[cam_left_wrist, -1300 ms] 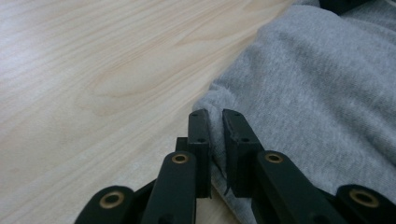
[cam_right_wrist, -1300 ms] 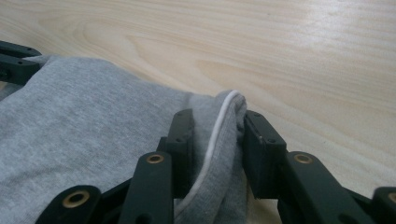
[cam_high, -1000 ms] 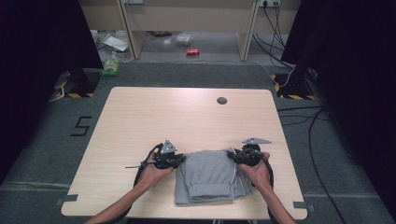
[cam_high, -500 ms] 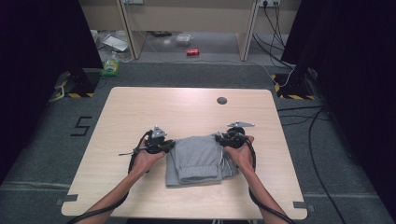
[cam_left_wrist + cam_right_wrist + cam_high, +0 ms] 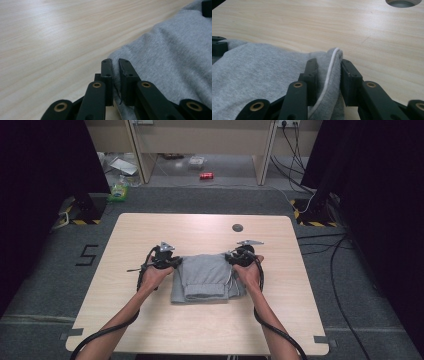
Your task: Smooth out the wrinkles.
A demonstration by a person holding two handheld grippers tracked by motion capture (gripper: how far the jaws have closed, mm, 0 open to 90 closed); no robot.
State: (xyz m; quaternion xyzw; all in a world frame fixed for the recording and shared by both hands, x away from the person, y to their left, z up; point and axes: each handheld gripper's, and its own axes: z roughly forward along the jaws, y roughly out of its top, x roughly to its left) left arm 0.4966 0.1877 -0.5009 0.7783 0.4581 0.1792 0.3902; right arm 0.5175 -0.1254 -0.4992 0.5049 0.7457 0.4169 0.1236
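Note:
A folded grey garment (image 5: 205, 277) lies in the middle of the wooden table (image 5: 150, 227). My left gripper (image 5: 172, 261) is at its far left corner and my right gripper (image 5: 231, 259) at its far right corner. In the left gripper view the gripper (image 5: 115, 65) is shut on a thin edge of the grey cloth (image 5: 170, 55). The right gripper view has the gripper (image 5: 329, 66) shut on a thicker fold of the garment (image 5: 262, 72), with a white drawstring (image 5: 332, 62) running between the jaws. The garment's far edge stretches between the two grippers.
A round cable hole (image 5: 237, 227) sits in the table beyond the garment, near the far edge, and is also in the right gripper view (image 5: 403, 2). On the floor past the table lie a red can (image 5: 206, 175), a green packet (image 5: 119, 192) and cables (image 5: 320, 250).
Both grippers have moved away from the person, each still holding a far corner of the garment. The garment has shifted with them toward the middle of the table.

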